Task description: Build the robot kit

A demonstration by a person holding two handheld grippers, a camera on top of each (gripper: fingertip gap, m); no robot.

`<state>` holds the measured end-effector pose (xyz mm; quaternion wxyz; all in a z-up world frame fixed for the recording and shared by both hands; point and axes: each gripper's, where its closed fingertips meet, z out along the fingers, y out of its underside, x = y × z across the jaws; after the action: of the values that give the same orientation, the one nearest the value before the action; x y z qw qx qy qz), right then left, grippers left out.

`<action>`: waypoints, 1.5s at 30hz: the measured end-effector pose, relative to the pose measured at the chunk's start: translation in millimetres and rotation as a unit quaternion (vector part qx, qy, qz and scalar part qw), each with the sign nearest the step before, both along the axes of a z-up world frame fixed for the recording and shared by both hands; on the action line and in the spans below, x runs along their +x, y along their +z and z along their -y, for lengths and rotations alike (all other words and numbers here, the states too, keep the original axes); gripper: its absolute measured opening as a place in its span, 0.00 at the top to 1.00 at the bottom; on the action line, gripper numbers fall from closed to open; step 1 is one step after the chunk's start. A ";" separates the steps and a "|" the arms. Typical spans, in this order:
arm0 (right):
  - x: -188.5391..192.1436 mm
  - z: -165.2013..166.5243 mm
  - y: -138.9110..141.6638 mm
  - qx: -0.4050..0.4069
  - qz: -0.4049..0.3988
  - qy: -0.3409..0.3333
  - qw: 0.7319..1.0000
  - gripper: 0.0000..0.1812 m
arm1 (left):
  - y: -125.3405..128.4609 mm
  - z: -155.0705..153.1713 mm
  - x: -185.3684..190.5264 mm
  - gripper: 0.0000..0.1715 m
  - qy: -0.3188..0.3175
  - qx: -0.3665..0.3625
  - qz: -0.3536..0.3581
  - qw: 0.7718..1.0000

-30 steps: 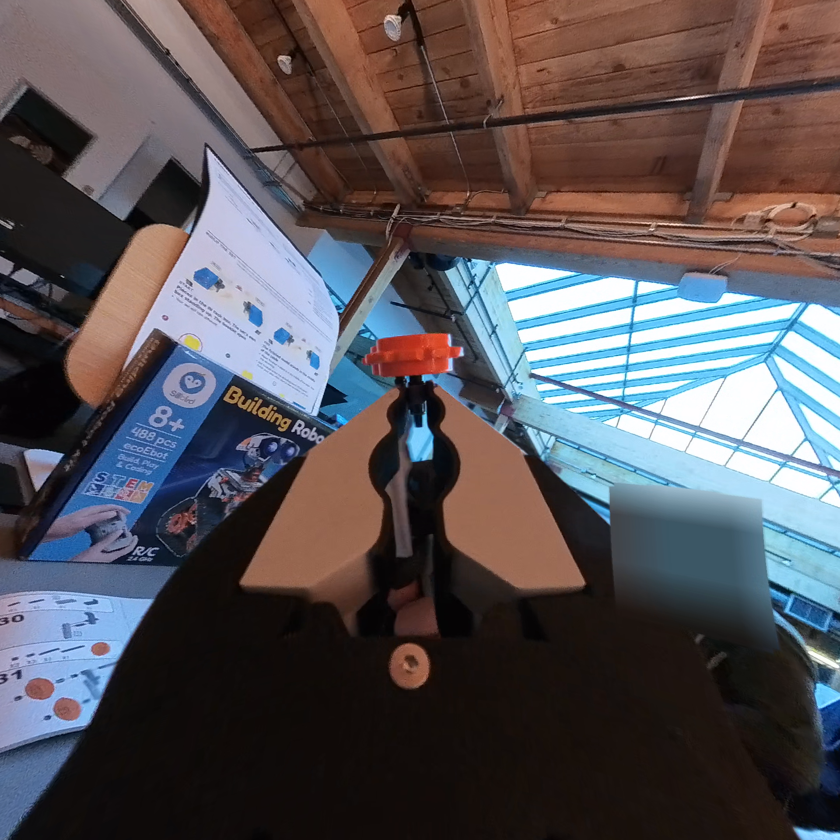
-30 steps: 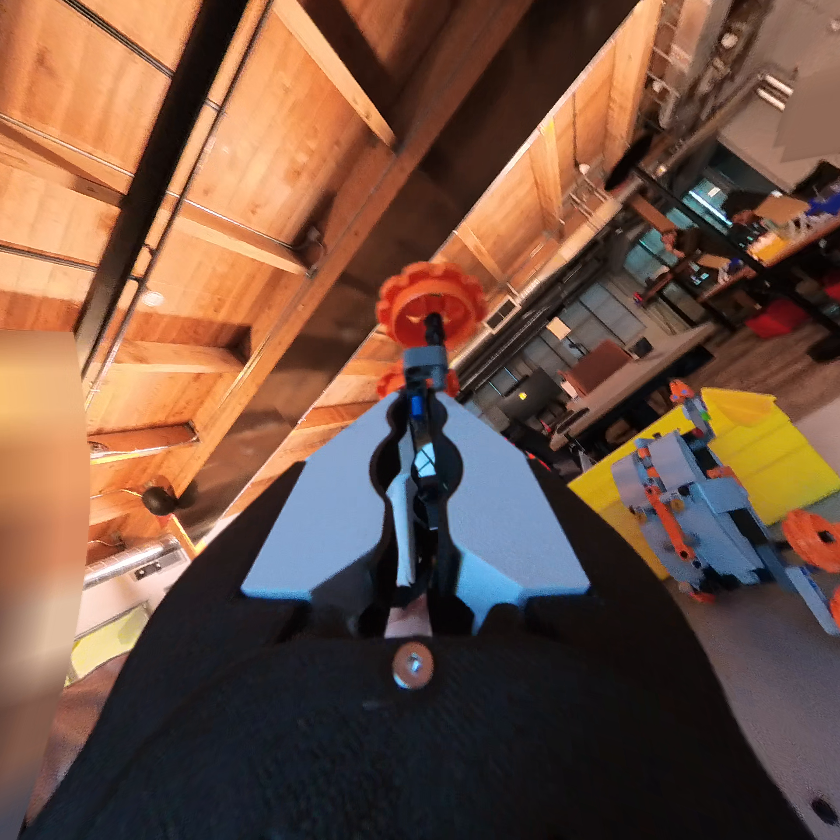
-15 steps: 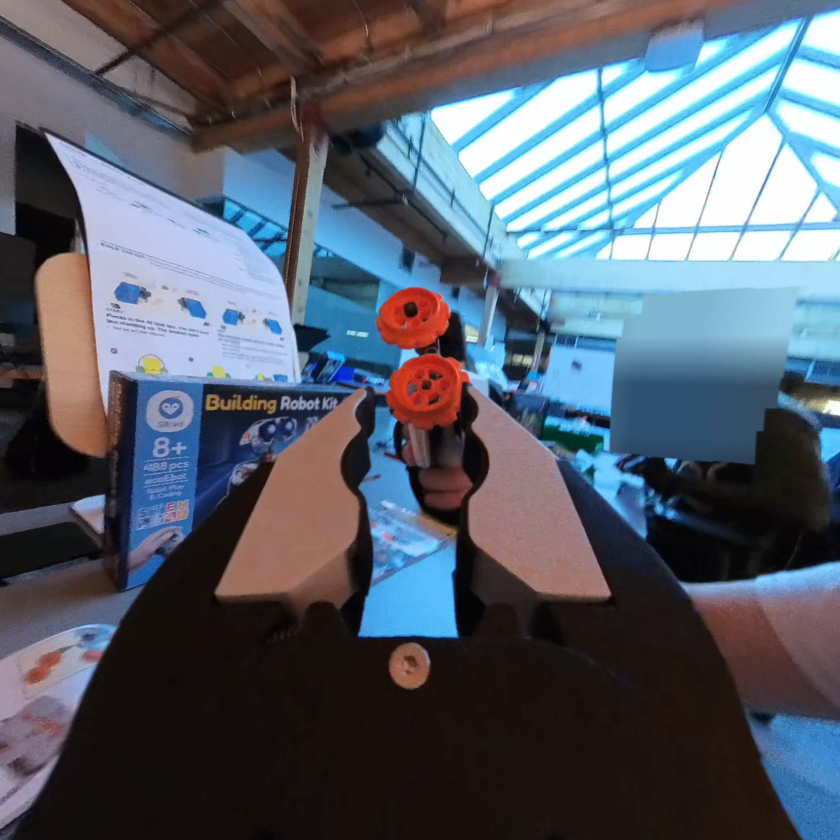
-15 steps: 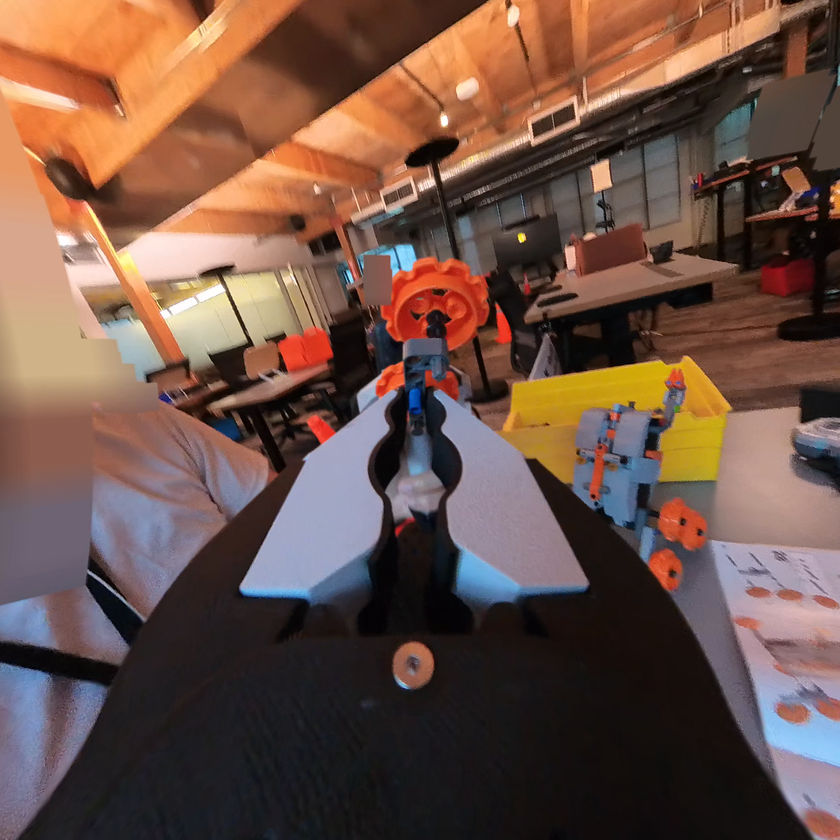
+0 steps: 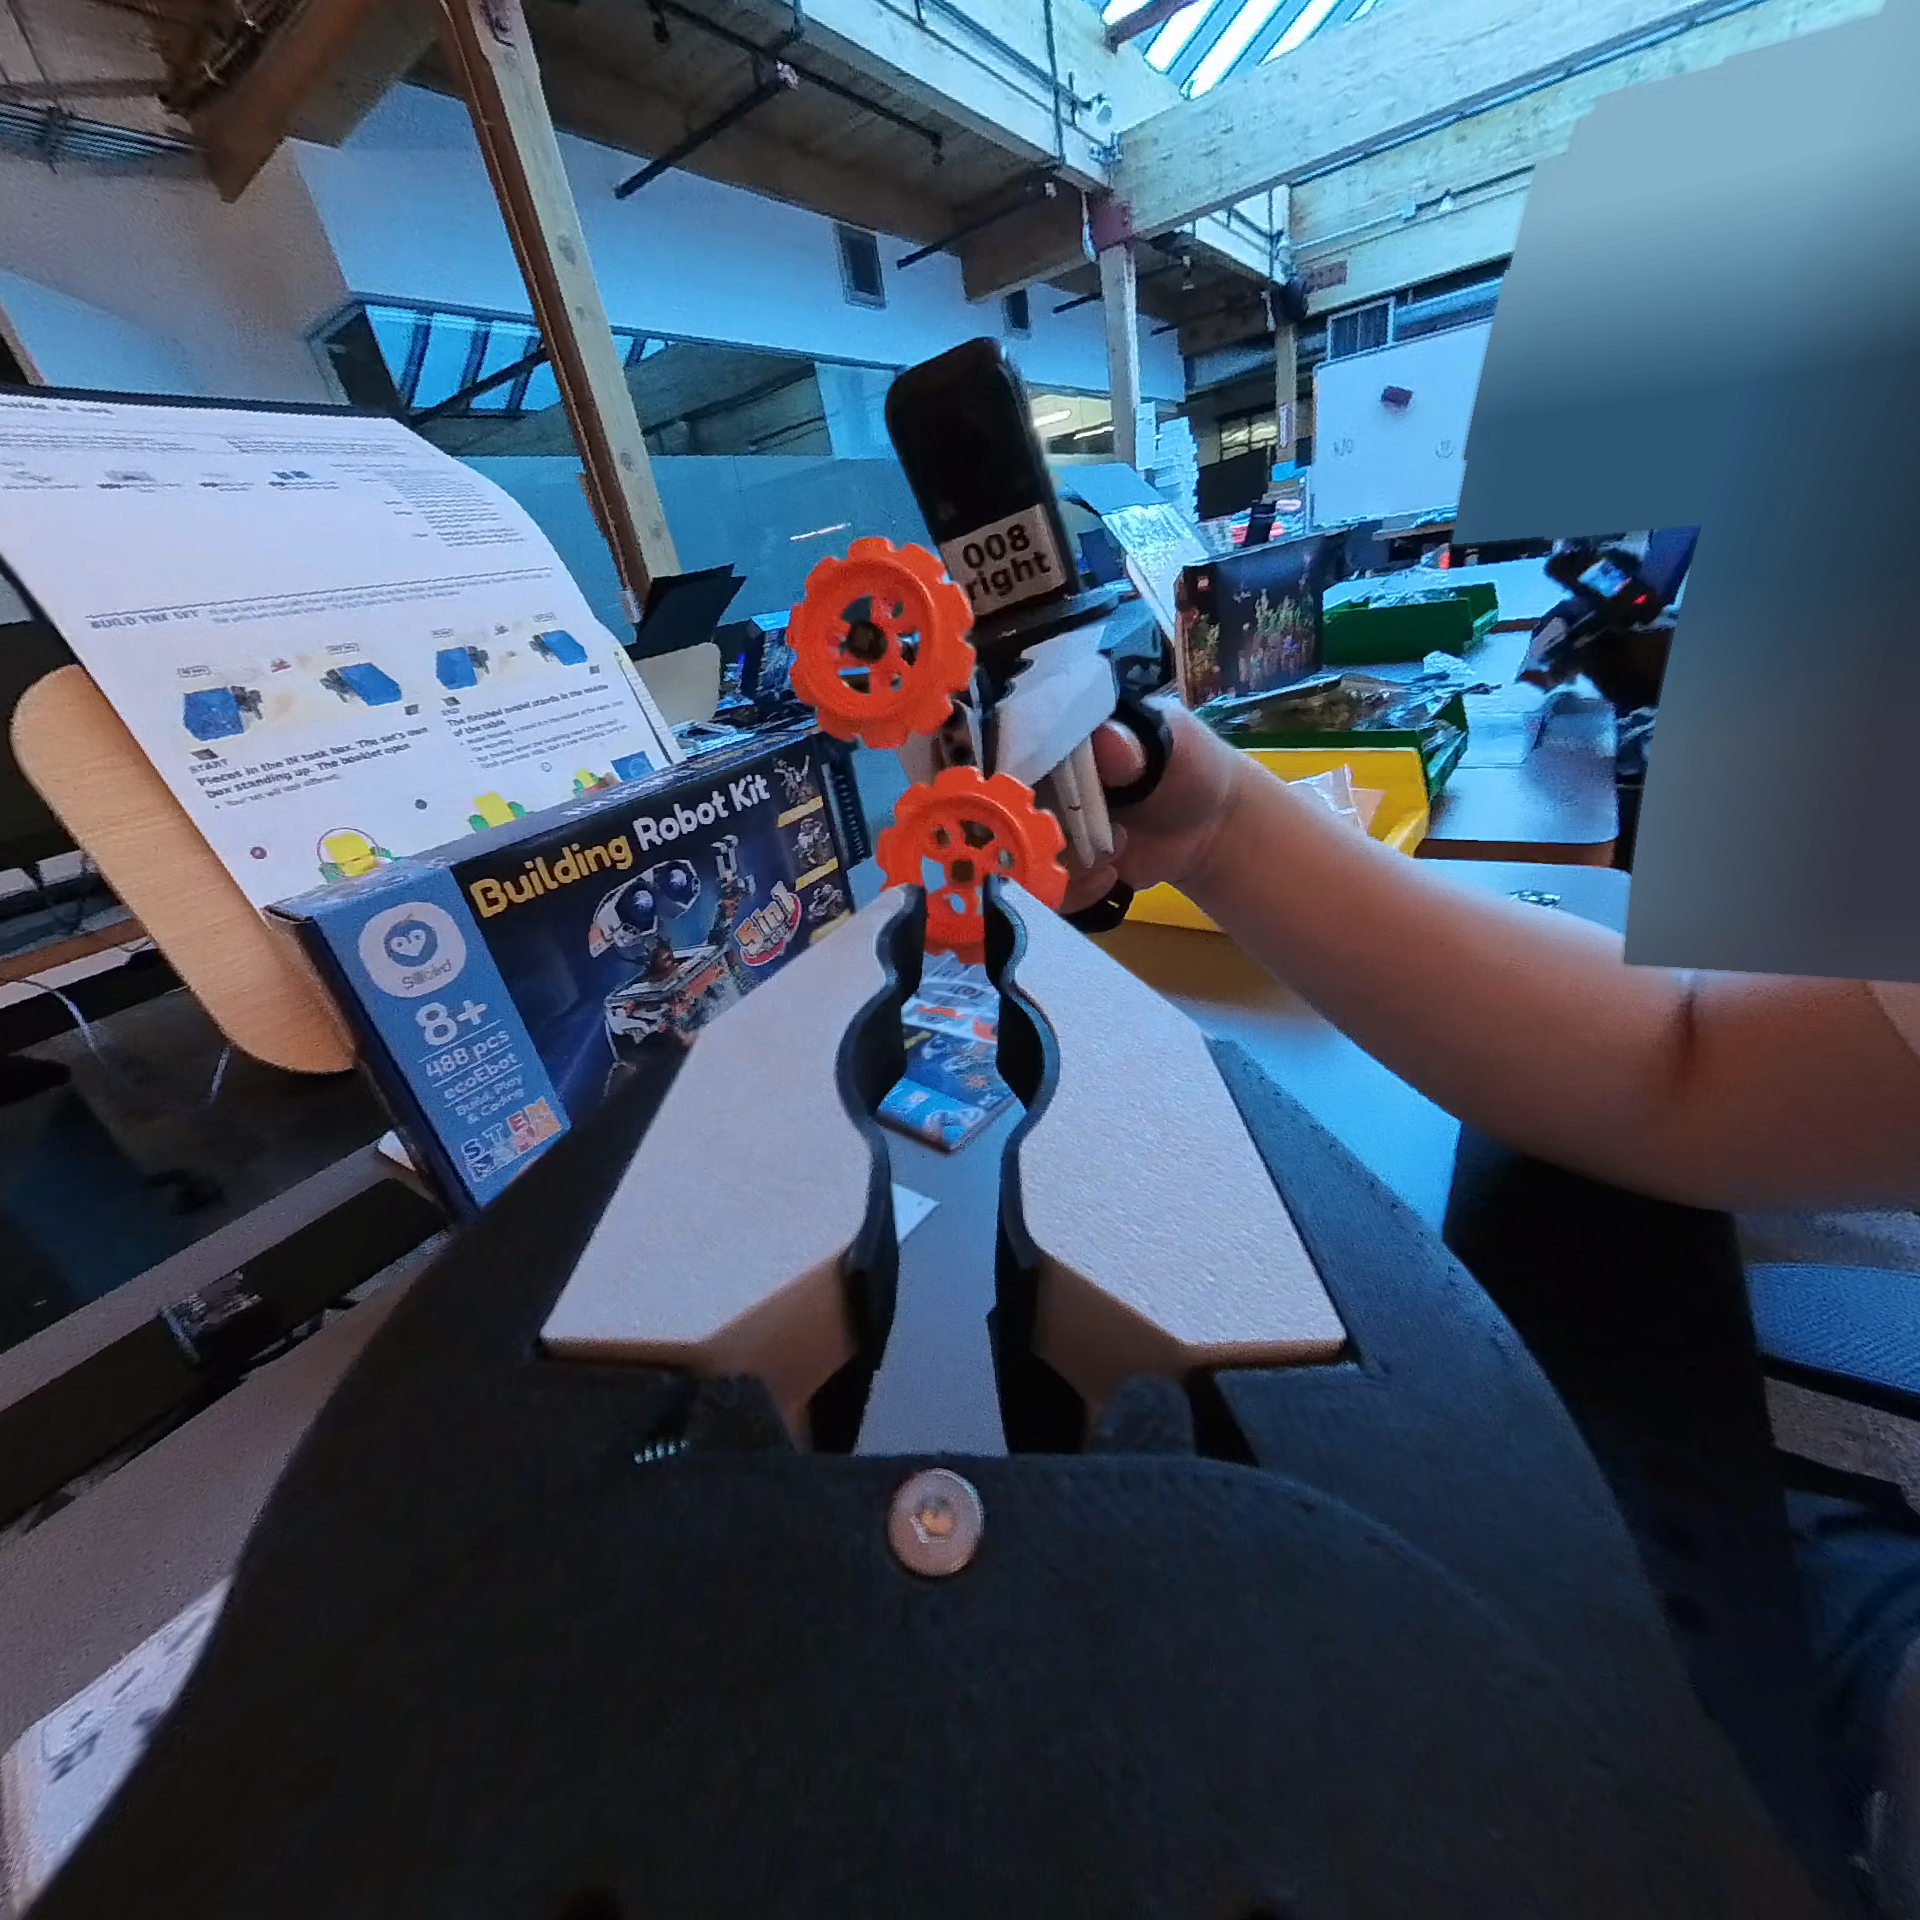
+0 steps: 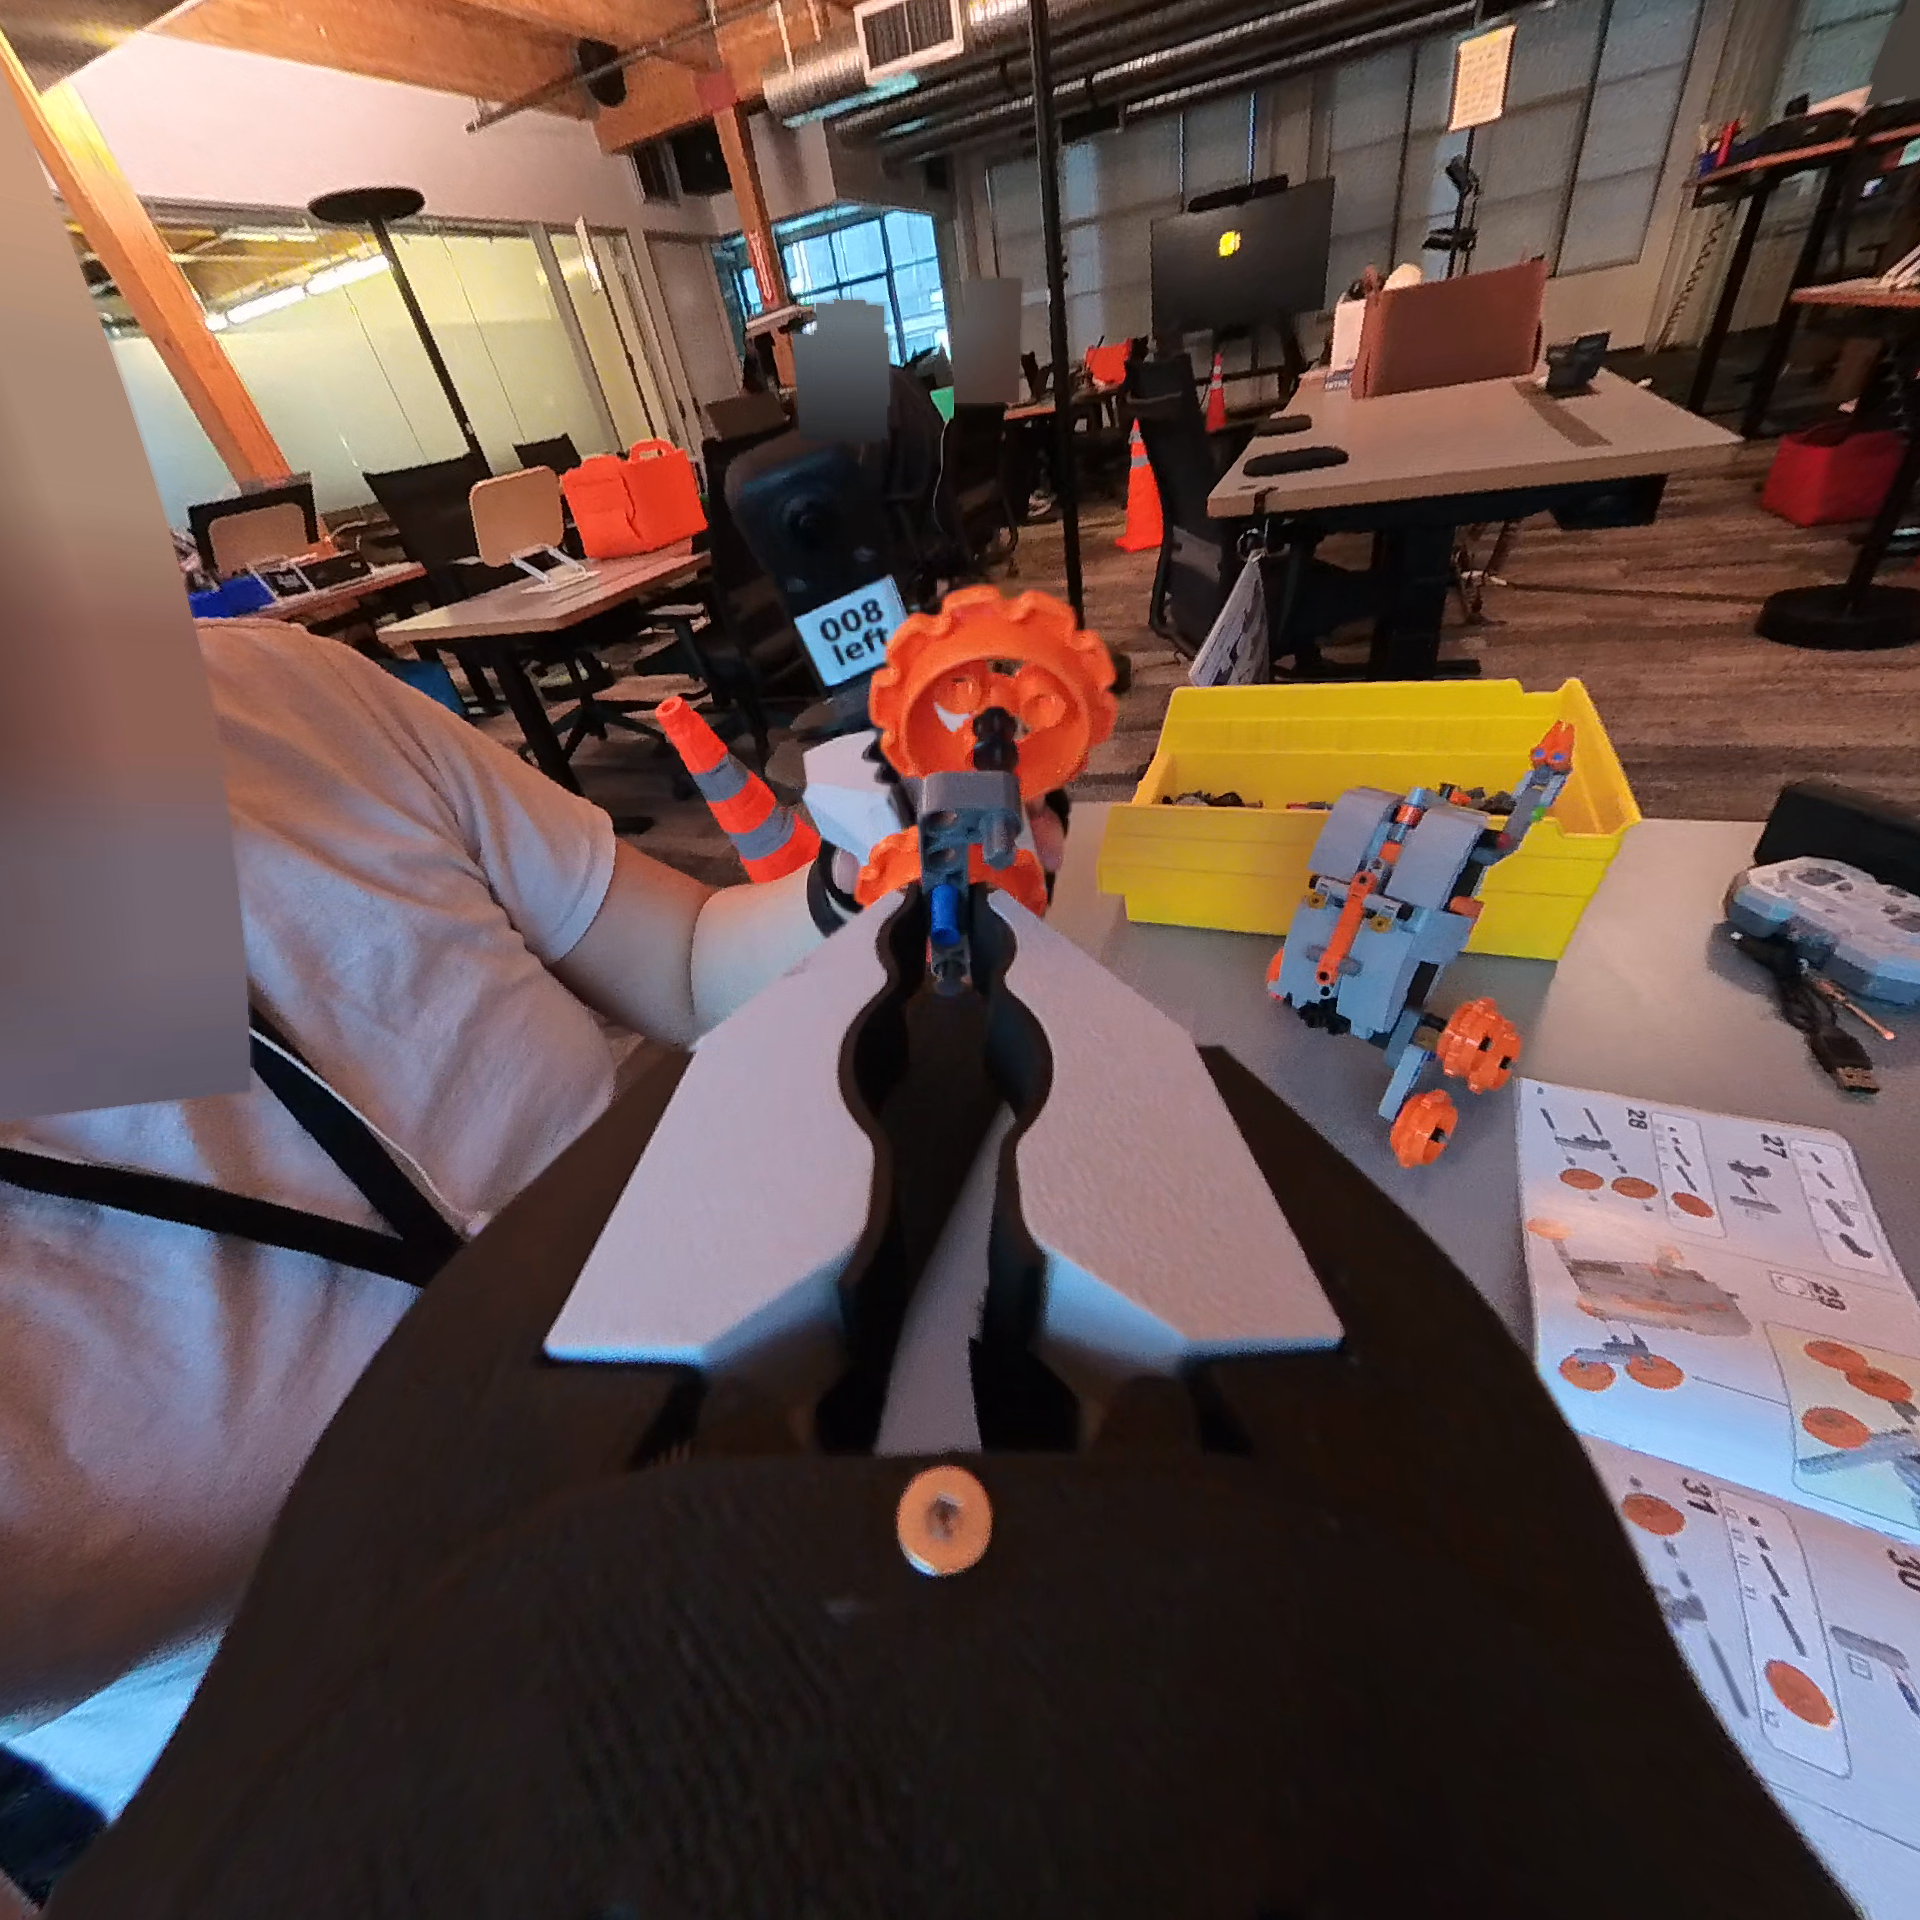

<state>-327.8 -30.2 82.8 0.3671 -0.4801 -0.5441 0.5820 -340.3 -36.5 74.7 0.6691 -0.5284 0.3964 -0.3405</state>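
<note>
Open-plan office turned maker workspace. Rows of long grey desks (image 6: 1475, 436) with black office chairs (image 6: 1179, 499) far across a wood-plank floor (image 6: 1558, 644). Wall-mounted dark monitor (image 6: 1242, 265) at the far right, glass-walled meeting rooms (image 6: 343, 364) at the far left. Exposed timber beams (image 5: 540, 260) and bare ventilation ducts (image 6: 904, 42) overhead. Orange traffic cones (image 6: 743, 795) standing between the desks. On the near bench (image 6: 1621, 997): yellow parts bin (image 6: 1361, 821), half-built grey-and-orange brick robot (image 6: 1382, 935), open printed instruction booklet (image 6: 1704, 1288). Boxed robot building kit (image 5: 561, 956) on the left, more boxed kits and green trays (image 5: 1403, 623) on far benches.
</note>
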 end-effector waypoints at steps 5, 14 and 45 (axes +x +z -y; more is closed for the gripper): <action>-6.2 1.7 -15.1 0.016 0.042 0.000 0.999 0.97 | -13.8 -0.7 7.2 0.98 -0.011 -0.007 -0.031 0.999; -13.1 4.0 -23.3 0.004 0.079 -0.008 0.997 0.96 | -33.9 -5.5 5.7 1.00 -0.044 -0.073 0.001 0.996; -42.2 -14.0 -46.4 -0.085 0.089 -0.035 0.992 0.97 | -62.1 -12.6 -2.0 0.93 -0.121 -0.265 0.184 0.939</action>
<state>-370.0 -16.2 36.4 0.2951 -0.5782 -0.5058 0.5681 -342.3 -23.8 12.7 0.5198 -0.5628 0.2224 -0.6031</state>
